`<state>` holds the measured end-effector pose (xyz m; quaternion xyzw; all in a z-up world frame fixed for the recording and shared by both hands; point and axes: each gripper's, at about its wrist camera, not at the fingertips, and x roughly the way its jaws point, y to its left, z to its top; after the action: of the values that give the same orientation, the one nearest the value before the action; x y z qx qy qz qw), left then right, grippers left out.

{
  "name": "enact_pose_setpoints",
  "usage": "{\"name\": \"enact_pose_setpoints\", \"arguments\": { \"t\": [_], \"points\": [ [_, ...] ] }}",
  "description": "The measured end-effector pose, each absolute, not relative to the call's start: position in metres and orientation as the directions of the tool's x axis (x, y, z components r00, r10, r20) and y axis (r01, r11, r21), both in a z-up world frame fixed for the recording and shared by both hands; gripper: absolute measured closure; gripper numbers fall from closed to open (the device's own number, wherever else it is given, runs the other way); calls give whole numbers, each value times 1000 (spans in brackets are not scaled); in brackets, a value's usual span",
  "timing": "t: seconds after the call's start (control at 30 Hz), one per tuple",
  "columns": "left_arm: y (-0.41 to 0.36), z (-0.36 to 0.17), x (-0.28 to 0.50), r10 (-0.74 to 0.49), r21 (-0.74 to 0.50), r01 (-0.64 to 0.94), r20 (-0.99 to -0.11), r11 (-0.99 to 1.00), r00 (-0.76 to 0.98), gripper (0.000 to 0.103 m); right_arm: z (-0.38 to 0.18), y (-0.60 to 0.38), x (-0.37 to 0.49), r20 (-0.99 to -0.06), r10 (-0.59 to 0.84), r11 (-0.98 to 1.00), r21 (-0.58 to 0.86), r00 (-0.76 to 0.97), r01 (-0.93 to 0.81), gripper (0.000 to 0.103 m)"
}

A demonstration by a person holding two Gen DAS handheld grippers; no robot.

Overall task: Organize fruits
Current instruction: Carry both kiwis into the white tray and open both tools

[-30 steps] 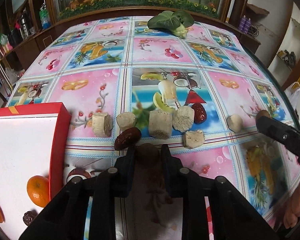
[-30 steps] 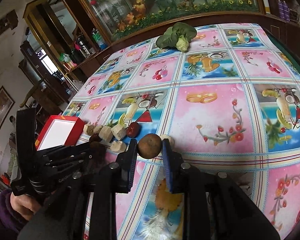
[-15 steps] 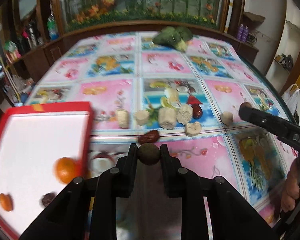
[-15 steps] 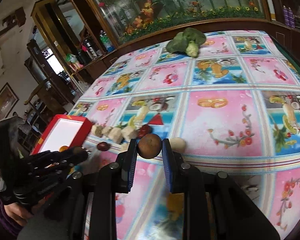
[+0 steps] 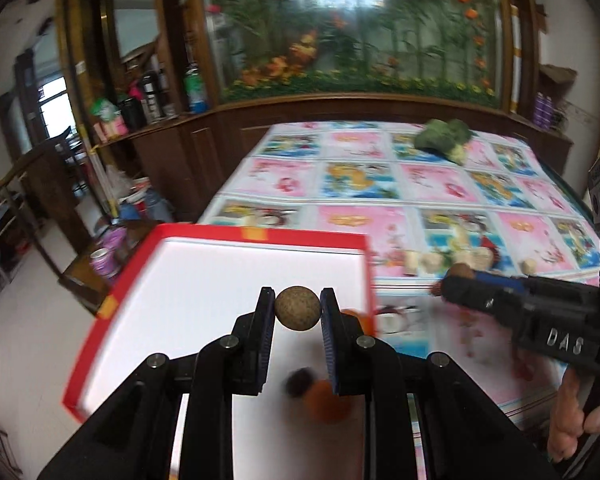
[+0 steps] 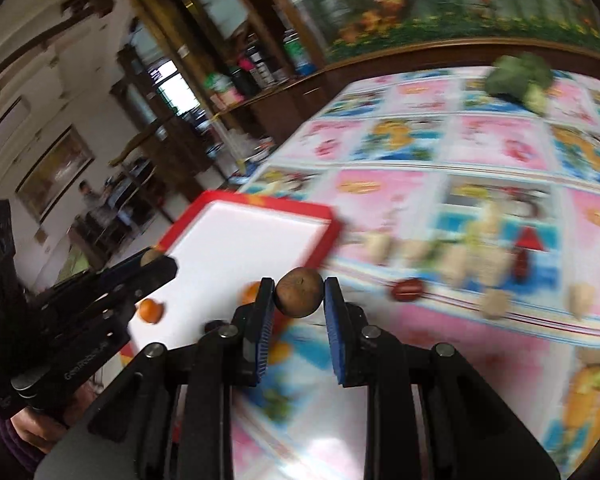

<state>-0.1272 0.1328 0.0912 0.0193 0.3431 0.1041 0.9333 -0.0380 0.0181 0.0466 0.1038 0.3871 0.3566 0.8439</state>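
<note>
Left gripper [image 5: 298, 309]: fingers pinching 1 round brown fruit [image 5: 298, 309] above red tray [image 5: 260, 235].
Right gripper [image 6: 299, 291]: fingers pinching a darker brown fruit [image 6: 299, 291], tray just left; probably over tabletop [image 6: 440, 168].

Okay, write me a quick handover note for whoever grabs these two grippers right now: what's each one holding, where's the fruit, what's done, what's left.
Left gripper: shut on a round brown fruit, held above the red tray.
Right gripper: shut on a second brown fruit, over the tablecloth just right of the tray.
Done: two oranges, one near the tray's front edge, and a dark date already lie in the tray.
Left: release both held fruits into the tray, then collect the red dates, such as this one, from the tablecloth. The pale chunks and the leafy greens are also out there; images are blurred.
</note>
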Motion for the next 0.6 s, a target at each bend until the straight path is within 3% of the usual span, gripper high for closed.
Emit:
{"name": "enact_pose_setpoints", "arguments": {
  "t": [0.6],
  "points": [
    [207, 72, -148, 322, 110, -332, -643, 937, 695, 81, 43, 142, -57, -652, 690, 651, 370, 315, -663, 76]
  ]
}}
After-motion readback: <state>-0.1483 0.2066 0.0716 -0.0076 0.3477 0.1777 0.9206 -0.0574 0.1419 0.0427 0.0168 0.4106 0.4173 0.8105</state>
